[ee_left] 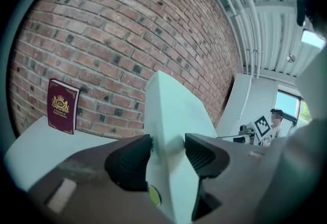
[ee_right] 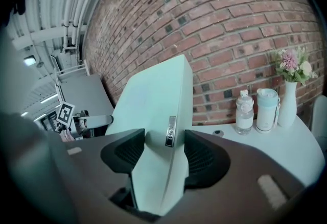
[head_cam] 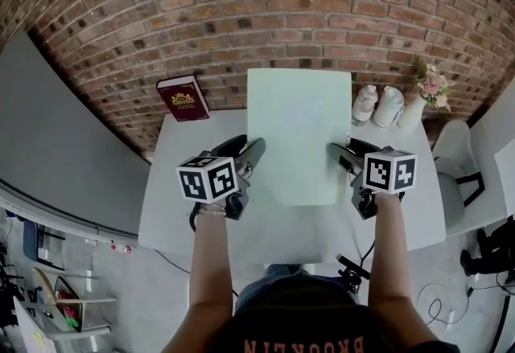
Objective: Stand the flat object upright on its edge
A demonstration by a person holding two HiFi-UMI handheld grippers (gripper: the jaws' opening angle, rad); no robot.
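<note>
- pale green flat rectangular case [head_cam: 298, 134] sits at frame centre, tilted up over the white counter [head_cam: 173, 215].
- left gripper [head_cam: 254, 152] is clamped on its left edge, right gripper [head_cam: 338, 153] on its right edge.
- red brick wall [head_cam: 282, 14] behind; maroon book [head_cam: 183, 97] leans on it upper left; clear bottle [head_cam: 364, 104], white flask [head_cam: 389, 106] and white vase of pink flowers [head_cam: 413, 112] upper right.

The flat case [head_cam: 296, 134] is pale mint, the book [head_cam: 183, 97] maroon with gold.

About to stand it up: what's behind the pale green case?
Brick wall shows above the case; a maroon book and bottles stand off to its sides. The table directly behind it is covered.
</note>
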